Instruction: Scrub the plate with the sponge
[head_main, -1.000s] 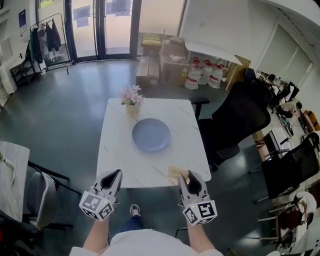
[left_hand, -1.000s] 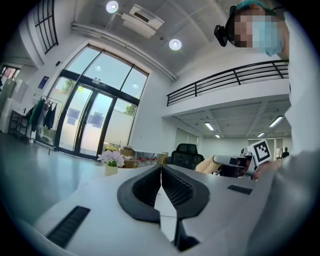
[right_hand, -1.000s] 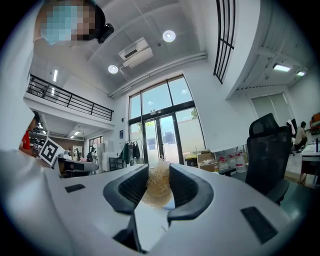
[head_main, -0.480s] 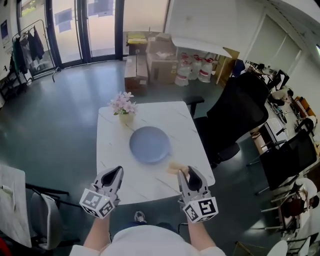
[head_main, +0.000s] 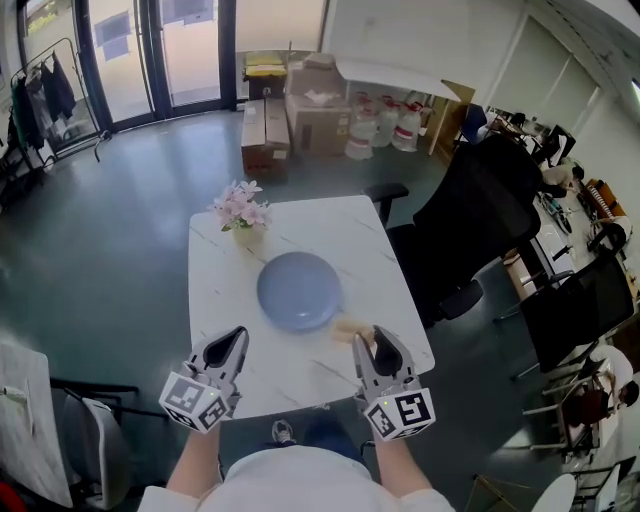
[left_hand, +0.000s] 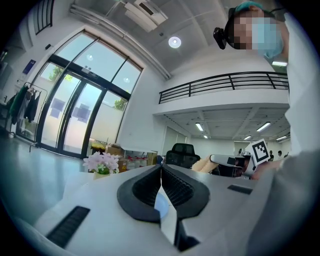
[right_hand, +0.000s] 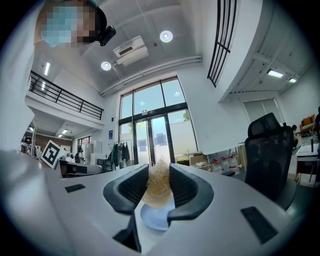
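A round blue plate (head_main: 299, 290) lies in the middle of the white marble table (head_main: 225, 330). It also shows low between the right jaws as the plate (right_hand: 157, 219). My right gripper (head_main: 366, 340) hovers over the table's near right part, shut on a tan fibrous sponge (head_main: 350, 331), which bulges between the pads as the sponge (right_hand: 159, 186). My left gripper (head_main: 236, 337) hangs over the near left edge with its jaws pressed together and nothing in them; a sliver of the plate (left_hand: 162, 204) peeks through below its tip (left_hand: 161, 169).
A vase of pink flowers (head_main: 239, 212) stands at the table's far left. A black office chair (head_main: 468, 225) sits close to the right side. Cardboard boxes (head_main: 300, 112) and white jugs (head_main: 384, 128) are stacked beyond. A grey chair (head_main: 75, 445) stands near left.
The head view has shifted: the table and plate sit slightly lower and further left in frame. Both grippers stay held near the front edge, their grips unchanged.
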